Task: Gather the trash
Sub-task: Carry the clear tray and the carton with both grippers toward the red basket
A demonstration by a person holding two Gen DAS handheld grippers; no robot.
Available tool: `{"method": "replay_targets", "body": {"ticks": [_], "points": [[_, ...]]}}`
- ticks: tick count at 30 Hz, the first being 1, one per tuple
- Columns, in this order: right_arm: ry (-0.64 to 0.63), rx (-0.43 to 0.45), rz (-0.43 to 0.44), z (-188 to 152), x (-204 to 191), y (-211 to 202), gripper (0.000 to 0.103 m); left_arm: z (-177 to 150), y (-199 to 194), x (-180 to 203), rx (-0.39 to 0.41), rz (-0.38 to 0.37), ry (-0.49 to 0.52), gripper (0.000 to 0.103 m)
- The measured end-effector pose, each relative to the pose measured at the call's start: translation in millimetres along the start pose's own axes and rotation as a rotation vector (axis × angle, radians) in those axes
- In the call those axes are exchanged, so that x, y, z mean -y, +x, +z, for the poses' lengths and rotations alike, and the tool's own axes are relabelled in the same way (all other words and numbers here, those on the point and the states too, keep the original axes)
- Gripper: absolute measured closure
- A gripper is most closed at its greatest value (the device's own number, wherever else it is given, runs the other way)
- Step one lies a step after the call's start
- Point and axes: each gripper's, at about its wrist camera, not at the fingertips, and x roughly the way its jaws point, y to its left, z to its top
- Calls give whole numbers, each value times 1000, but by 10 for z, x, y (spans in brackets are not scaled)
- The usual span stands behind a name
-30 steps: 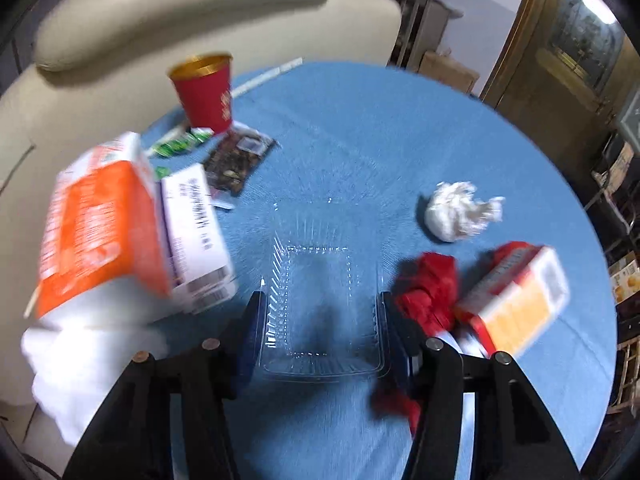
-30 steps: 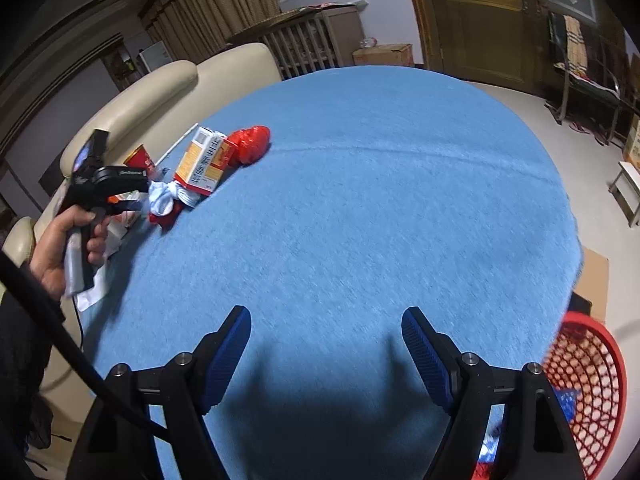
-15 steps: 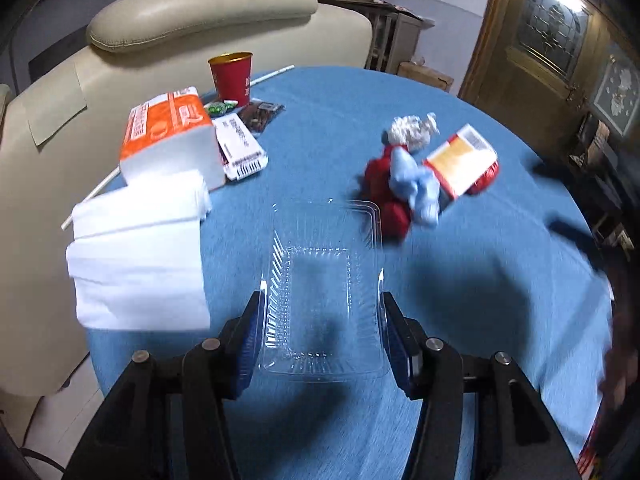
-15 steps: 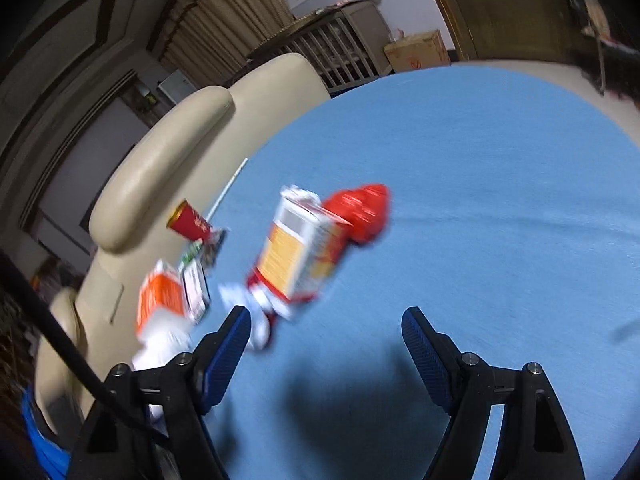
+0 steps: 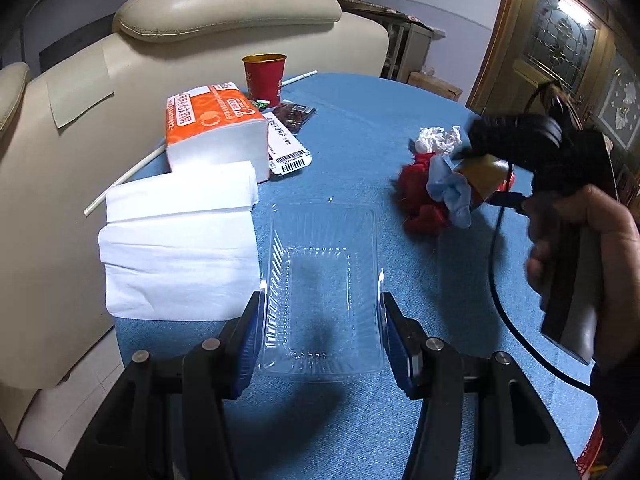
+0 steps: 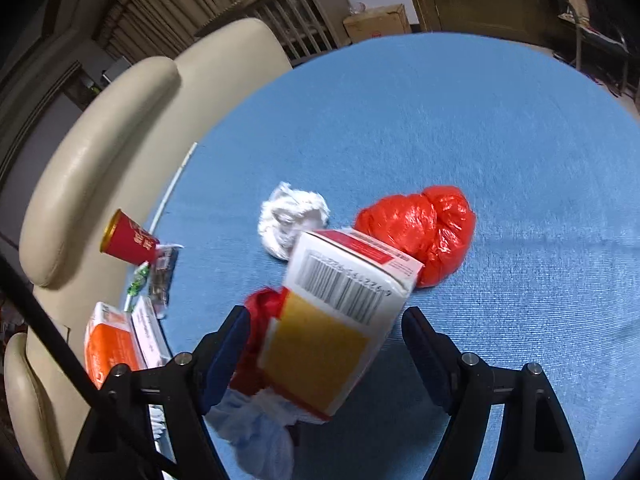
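**Right gripper arrives over the carton; left holds the clear tray**

Since a second ago the right gripper (image 6: 322, 344) has swung from bare blue cloth over to the trash pile, and its fingers have just been closing, with the orange-and-white carton (image 6: 340, 312) now standing between them. Its left finger (image 6: 230, 344) lies against the red wrapping beside the carton; the right finger (image 6: 424, 344) stands just clear of the box, so the fingers are not yet pressing on it. Behind the carton sit a crumpled white paper ball (image 6: 292, 216) and a red plastic bag (image 6: 424, 232); a pale blue rag (image 6: 256, 436) lies at its near end.

The left gripper (image 5: 320, 328) has drawn back toward the near edge of the desk (image 5: 360, 120), its fingers closed on the sides of a clear plastic tray (image 5: 322, 280) as before. Left of the tray lie folded white tissues (image 5: 180, 248) and an orange tissue pack (image 5: 212, 120), with a red paper cup (image 5: 264, 76) upright beyond. The person's hand (image 5: 588, 240) grips the right tool's handle beside the pile.
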Motion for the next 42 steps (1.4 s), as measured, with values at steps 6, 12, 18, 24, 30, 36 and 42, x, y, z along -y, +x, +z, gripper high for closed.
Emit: {"method": "replay_targets", "body": {"ticks": [6, 12, 18, 24, 30, 36, 42], "points": [[-44, 11, 22, -123, 230, -309, 43, -18, -52, 126, 6, -30, 7, 46], [-104, 74, 41, -381, 546, -902, 44, -103, -147, 411, 6, -56, 46, 46], [-131, 84, 17, -704, 1017, -1267, 53, -285, -246, 718, -13, -70, 84, 46], [-189, 32, -4, -965, 1317, -1314, 41, -426, -329, 915, -22, -65, 126, 46], [-230, 51, 23, -1097, 1421, -1375, 31, -480, -302, 1025, -39, -59, 153, 46], [-210, 75, 48, -1018, 1363, -1228, 31, -522, -227, 1014, -53, -56, 156, 46], [-190, 53, 56, -886, 1262, -963, 37, -505, -116, 919, -68, -55, 134, 46]]}}
